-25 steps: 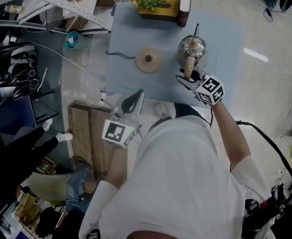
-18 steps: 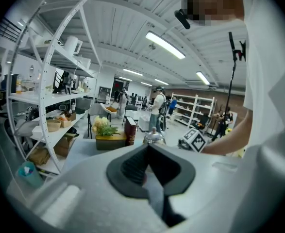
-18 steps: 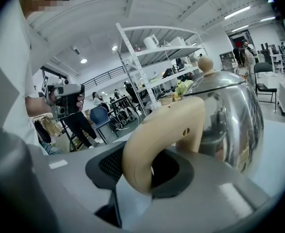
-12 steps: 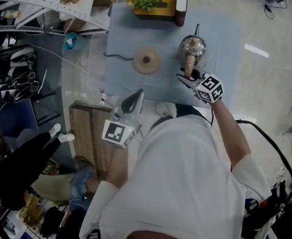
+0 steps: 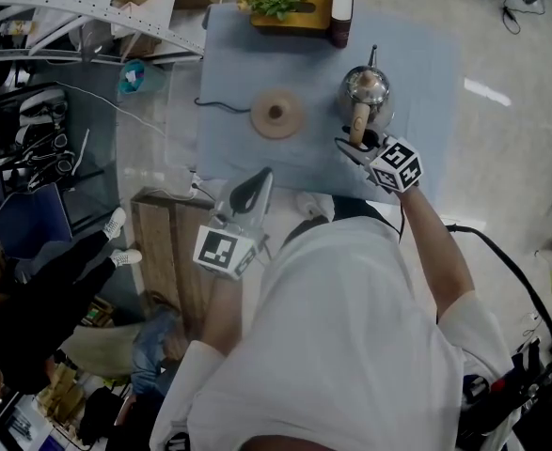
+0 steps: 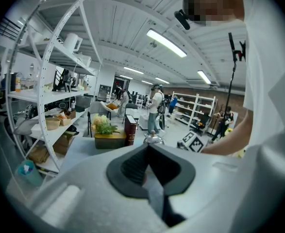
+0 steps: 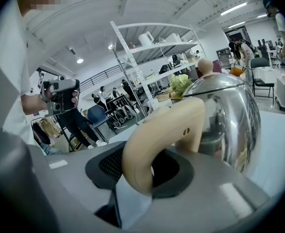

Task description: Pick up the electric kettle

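The shiny steel electric kettle (image 5: 368, 87) stands on the pale blue table (image 5: 426, 54), spout pointing to the far side. Its tan curved handle (image 5: 358, 125) points toward me. My right gripper (image 5: 355, 144) reaches in from the near side. In the right gripper view the handle (image 7: 157, 130) sits between the two dark pads, which are closed on it, with the kettle body (image 7: 229, 110) just behind. My left gripper (image 5: 255, 178) hangs off the table's near left edge, open with nothing between its pads (image 6: 132, 166). The kettle lid (image 6: 153, 139) shows just over them.
A round wooden kettle base (image 5: 276, 115) with a cord lies on the table left of the kettle. A planter (image 5: 285, 7) and a dark book (image 5: 343, 7) stand at the far edge. A wooden crate (image 5: 163, 242), white shelving (image 5: 87, 12) and a bystander (image 5: 31, 299) are on the left.
The right gripper stays on the handle and has barely shifted. The kettle has not left the table. The bystander at the left has stepped a little. The left gripper has not moved.
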Motion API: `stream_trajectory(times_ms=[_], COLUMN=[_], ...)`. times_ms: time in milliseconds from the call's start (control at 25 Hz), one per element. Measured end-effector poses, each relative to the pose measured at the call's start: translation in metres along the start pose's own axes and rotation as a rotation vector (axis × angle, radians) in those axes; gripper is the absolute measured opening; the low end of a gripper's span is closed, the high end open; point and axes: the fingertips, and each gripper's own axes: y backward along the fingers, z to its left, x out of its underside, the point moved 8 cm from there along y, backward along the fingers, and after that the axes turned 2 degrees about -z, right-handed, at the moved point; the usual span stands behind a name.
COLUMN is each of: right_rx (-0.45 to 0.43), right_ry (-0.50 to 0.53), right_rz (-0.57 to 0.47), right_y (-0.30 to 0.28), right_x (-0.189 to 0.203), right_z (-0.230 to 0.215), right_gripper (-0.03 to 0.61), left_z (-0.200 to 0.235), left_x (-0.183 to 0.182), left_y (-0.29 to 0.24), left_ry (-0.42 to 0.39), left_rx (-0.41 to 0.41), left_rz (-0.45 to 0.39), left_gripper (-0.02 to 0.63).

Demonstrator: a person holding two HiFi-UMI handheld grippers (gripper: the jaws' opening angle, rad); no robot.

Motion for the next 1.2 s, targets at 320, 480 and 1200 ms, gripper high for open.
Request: stream_trajectory(times_ms=[320, 480, 1200], right_rx=[0.024, 0.047, 0.101], right_ry=[0.001, 0.003, 0.017], right_rz=[0.016, 0.036, 0.084], right_y=[0.001, 0.003, 0.006], right_x=[0.014, 0.024, 0.047], right_z=[0.001, 0.004, 0.007], right_gripper=[0.137, 0.133, 0.135], left_z=[-0.003, -0.006, -0.010], left_x=[0.005, 0.005, 0.009], left_y=[0.001, 0.002, 0.007], left_ry=[0.002, 0.004, -0.004], left_rx=[0.006, 0.015, 0.032], left_rz=[0.004, 0.000, 0.011], left_gripper=[0.003, 0.003, 0.003])
